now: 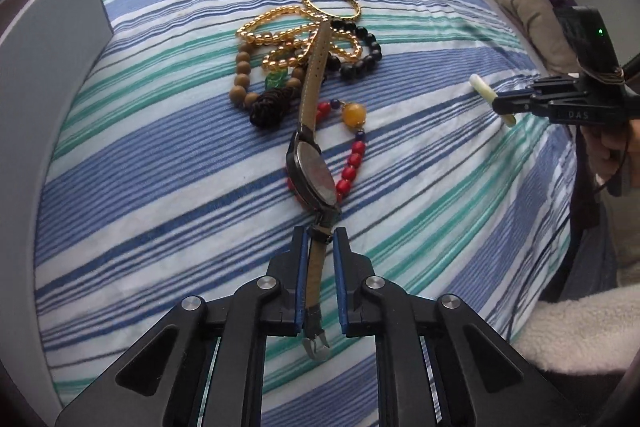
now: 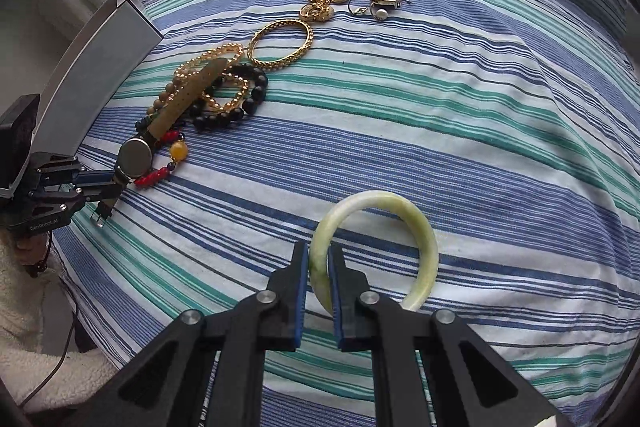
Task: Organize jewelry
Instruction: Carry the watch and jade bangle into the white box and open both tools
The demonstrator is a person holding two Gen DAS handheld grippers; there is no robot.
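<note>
Nearest in the left view: left tool (image 1: 320,235) pinched narrow on the watch (image 1: 314,171) strap just below the face, buckle end trailing between the arms; likely gripped there to drag it clear of the beads without snagging. Pitched steeply down toward the striped bed (image 1: 160,187). In the right view: right tool (image 2: 319,259) clamped on one side of the pale green bangle (image 2: 424,239), ring standing on edge, apparently lifted away to sort apart. Also angled steeply down. Farther off: tangled beaded bracelets (image 1: 304,43), gold bangle (image 2: 280,43), small gold pieces (image 2: 320,9), earrings (image 2: 384,1). Grey tray (image 2: 104,67) at the left edge, probably the destination.
</note>
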